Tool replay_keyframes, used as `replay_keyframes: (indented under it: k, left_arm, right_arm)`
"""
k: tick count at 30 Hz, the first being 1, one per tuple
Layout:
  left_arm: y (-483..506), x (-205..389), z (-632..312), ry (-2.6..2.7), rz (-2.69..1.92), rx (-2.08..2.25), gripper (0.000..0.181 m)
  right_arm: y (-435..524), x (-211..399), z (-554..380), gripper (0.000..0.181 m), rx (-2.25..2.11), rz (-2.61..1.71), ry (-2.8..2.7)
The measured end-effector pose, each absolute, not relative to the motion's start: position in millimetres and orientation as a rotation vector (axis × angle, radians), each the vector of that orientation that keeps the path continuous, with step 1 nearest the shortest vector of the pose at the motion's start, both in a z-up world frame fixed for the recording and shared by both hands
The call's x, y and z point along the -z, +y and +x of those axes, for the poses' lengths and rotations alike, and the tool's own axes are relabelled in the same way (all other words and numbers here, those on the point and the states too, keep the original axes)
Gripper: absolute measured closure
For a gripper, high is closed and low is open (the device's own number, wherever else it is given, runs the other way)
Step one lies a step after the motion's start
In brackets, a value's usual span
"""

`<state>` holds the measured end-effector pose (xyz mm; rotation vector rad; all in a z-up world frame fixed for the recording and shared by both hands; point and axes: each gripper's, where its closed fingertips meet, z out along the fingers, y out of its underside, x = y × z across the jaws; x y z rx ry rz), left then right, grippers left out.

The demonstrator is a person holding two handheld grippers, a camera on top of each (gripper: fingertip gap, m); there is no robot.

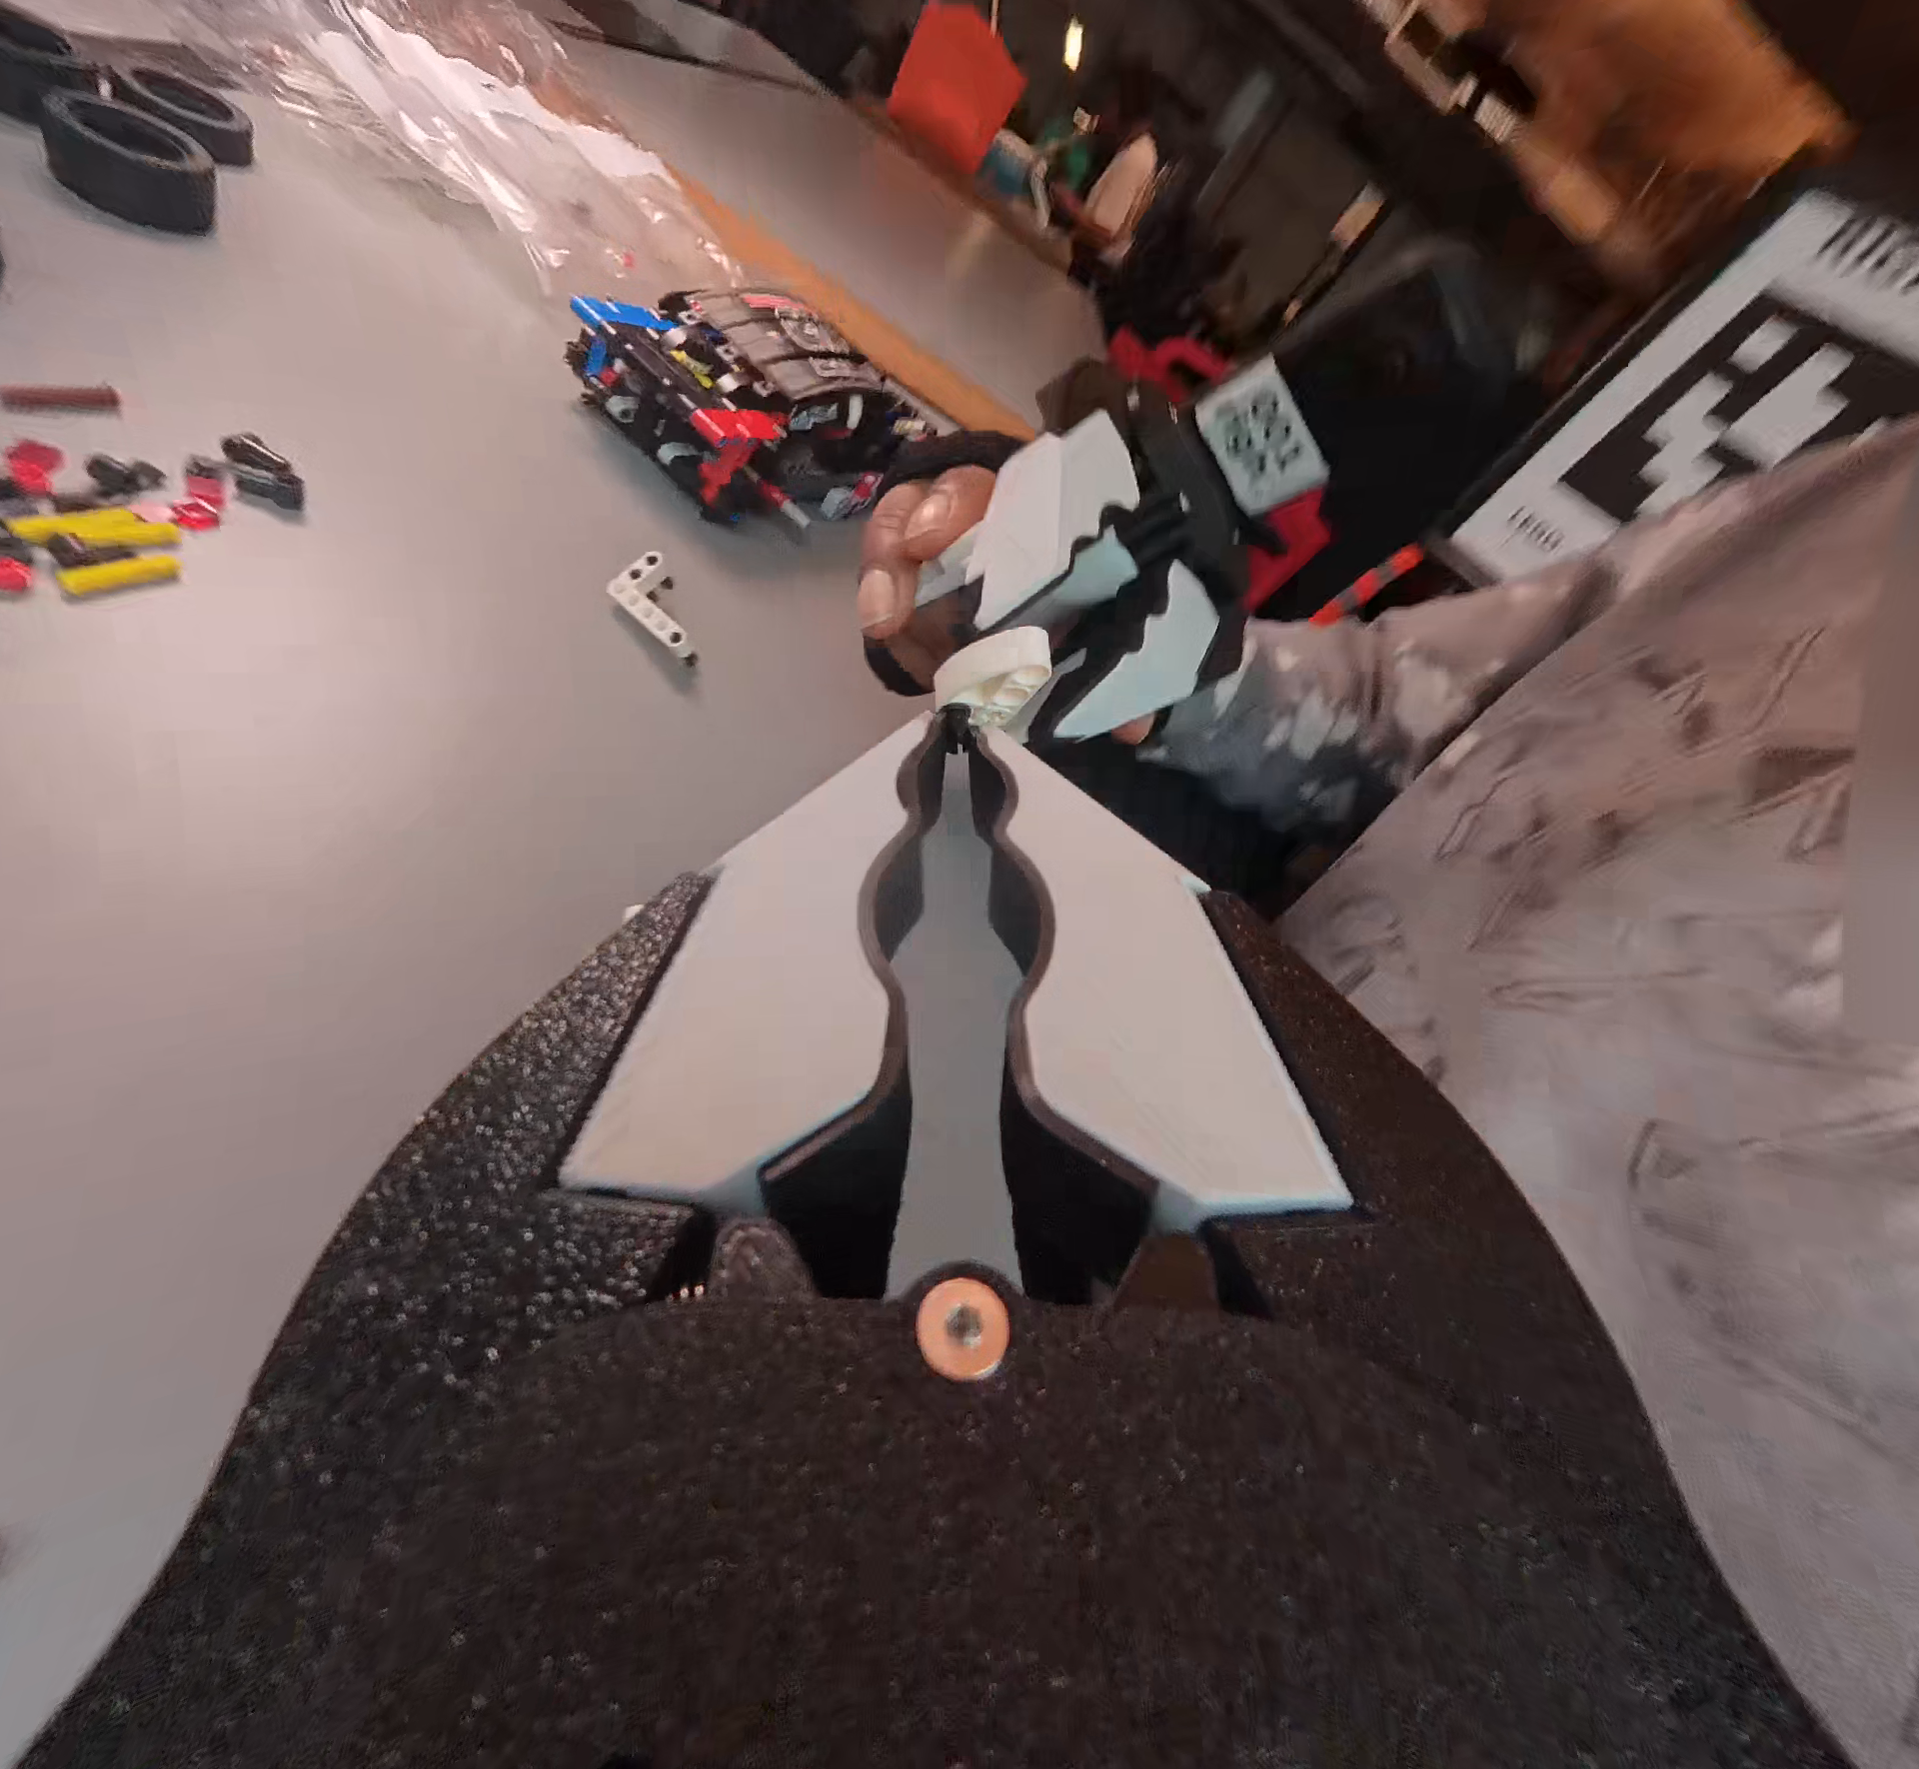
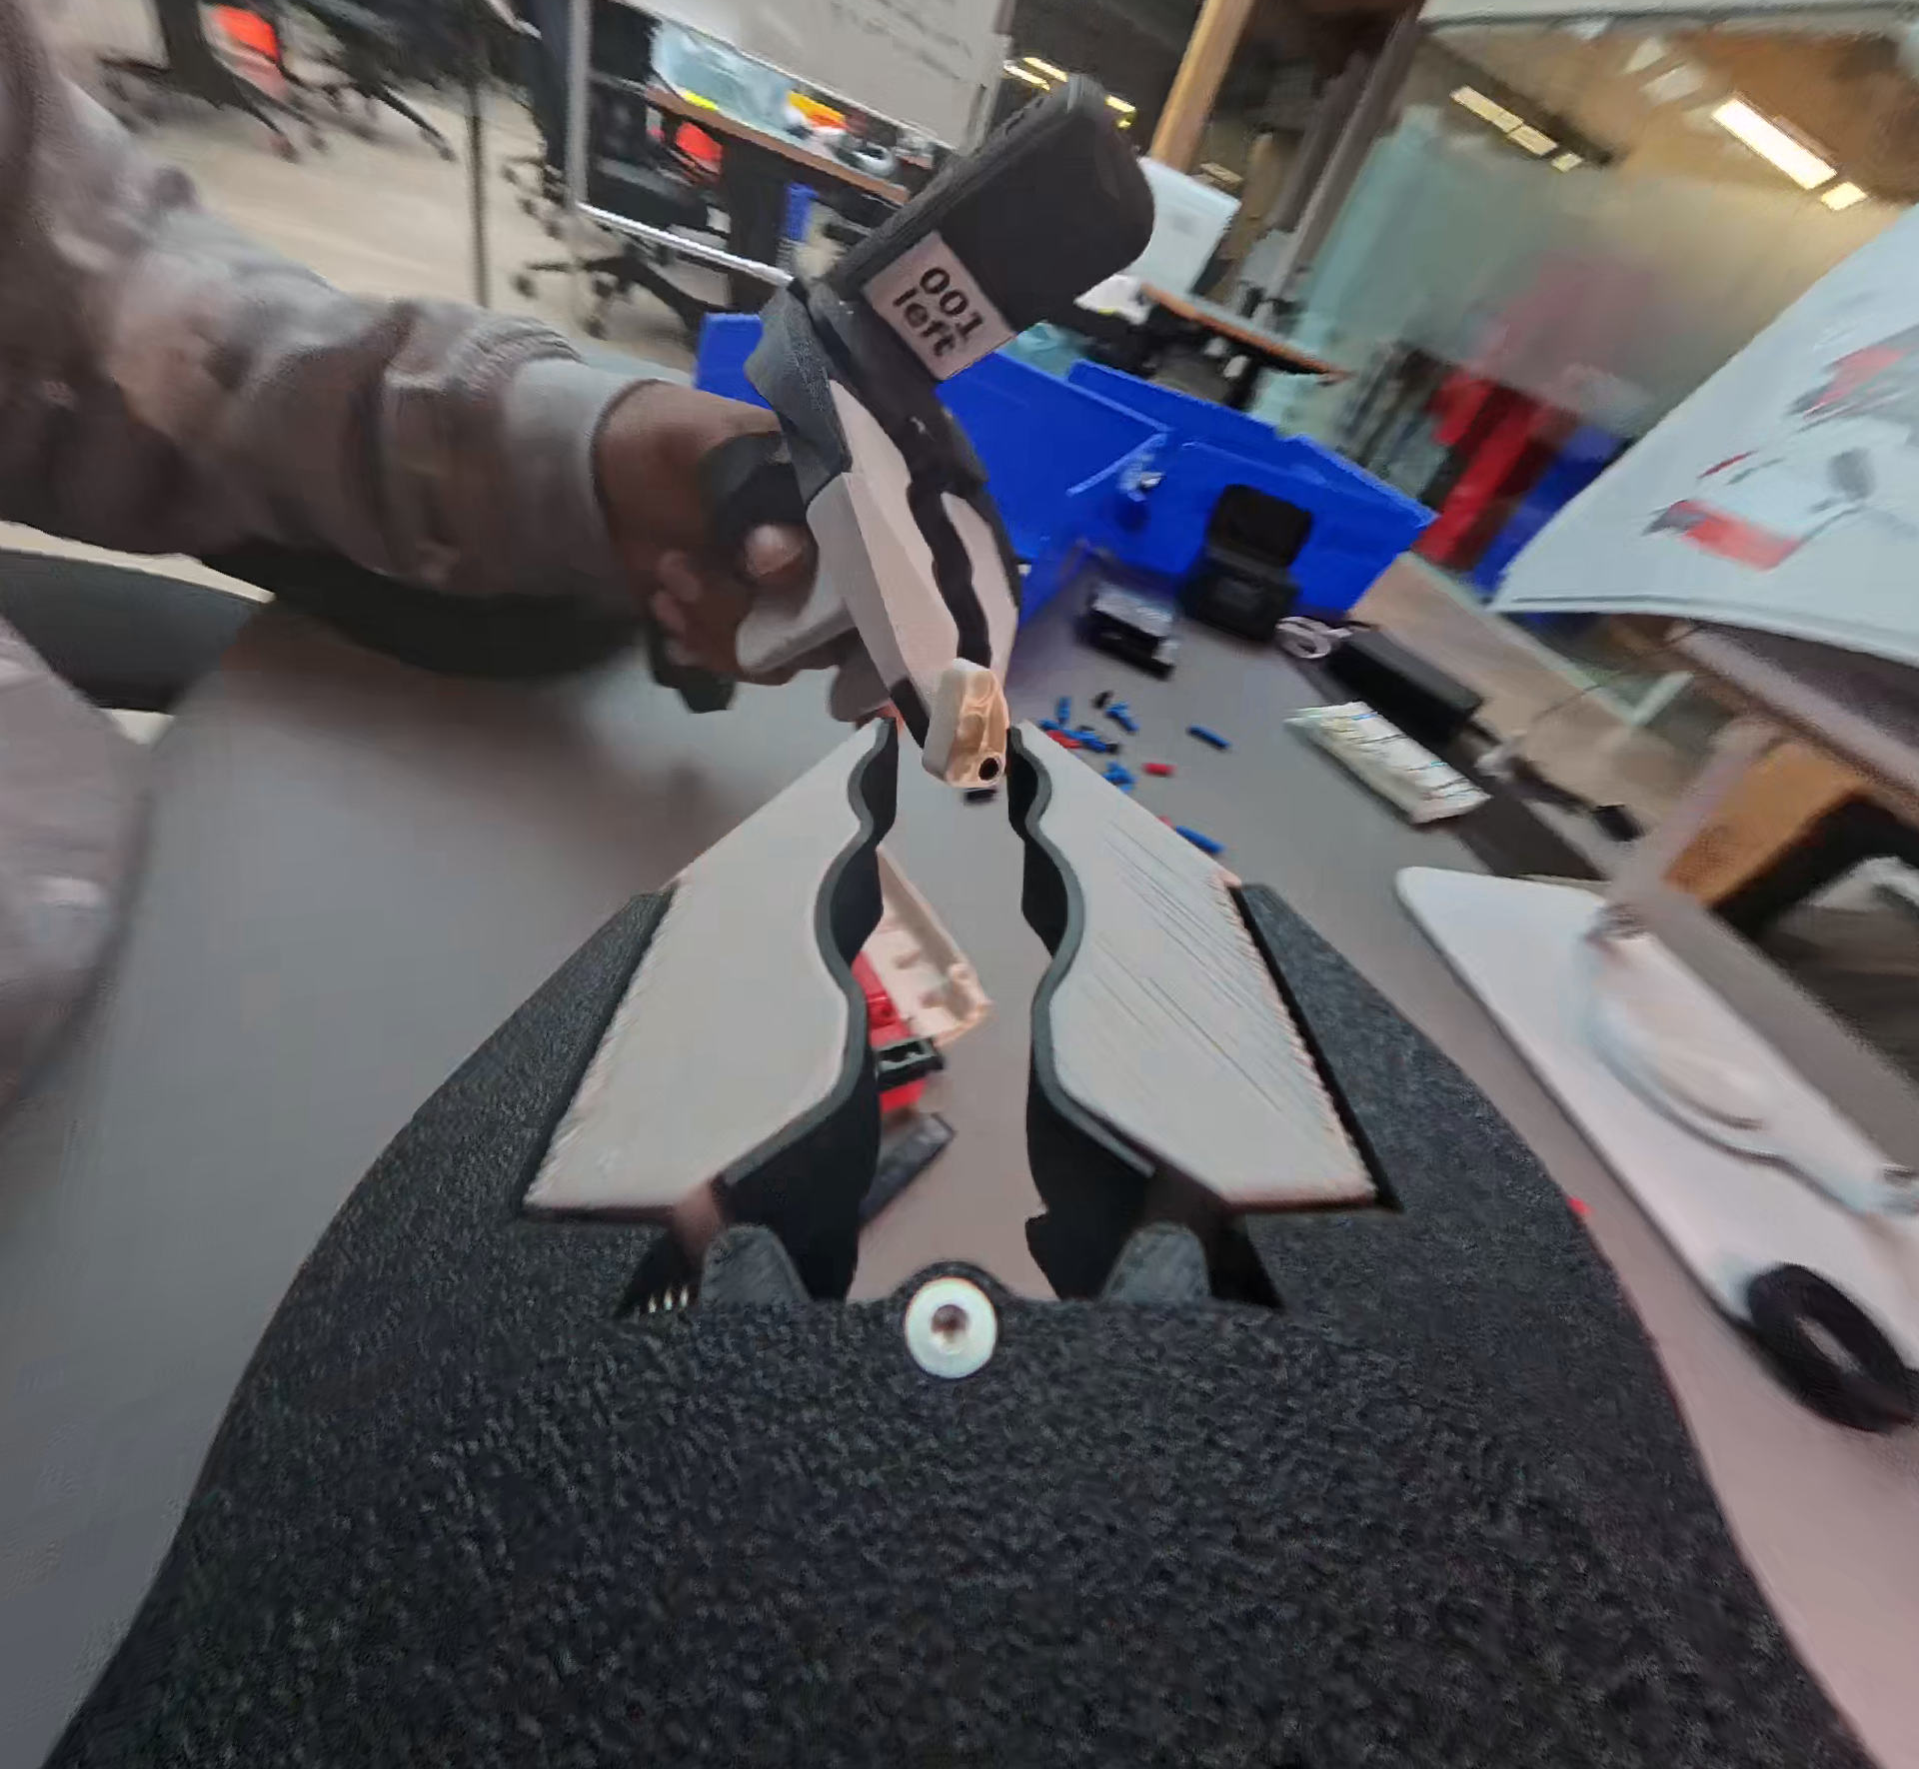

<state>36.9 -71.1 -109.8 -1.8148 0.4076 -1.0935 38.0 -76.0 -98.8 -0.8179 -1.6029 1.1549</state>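
My left gripper (image 1: 961, 733) is shut at the tips on a small white building piece (image 1: 992, 676) that has a black pin, and holds it above the grey table (image 1: 312, 837). In the right wrist view the left gripper (image 2: 906, 704), held by a hand, brings the same white piece (image 2: 968, 717) between my right gripper's tips. My right gripper (image 2: 953, 741) is open around that piece, and I cannot tell whether it touches it. In the left wrist view the right gripper (image 1: 981, 655) sits just beyond the piece, also held by a hand.
A part-built toy car frame (image 1: 727, 400), a white L-shaped beam (image 1: 649, 603), loose red, yellow and black parts (image 1: 104, 515), black tyres (image 1: 130, 151) and clear bags (image 1: 415, 58) lie on the table. Blue bins (image 2: 1194, 473), scattered small pins (image 2: 1101, 743), a white and red part (image 2: 919, 982) and printed booklets (image 2: 1661, 1096) are also there.
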Motion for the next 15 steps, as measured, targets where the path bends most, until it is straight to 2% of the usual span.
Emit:
replay_keyframes:
  k: [1,6,9,15]
  left_arm:
    - [-75,113,38,0.487,-1.84,1.027,0.179]
    - [-94,125,53,0.679,-1.885,1.024,0.18]
    - [-100,130,62,0.736,-1.9,1.047,0.179]
    - [-99,120,62,0.628,-1.831,1.222,0.177]
  right_arm:
    - [-80,102,41,0.158,-1.247,-0.851,-1.649]
    - [-95,119,52,0.157,-1.314,-0.838,-1.813]
    - [-105,128,55,0.165,-1.282,-0.795,-1.88]
    - [-103,119,54,0.165,-1.219,-0.741,-1.839]
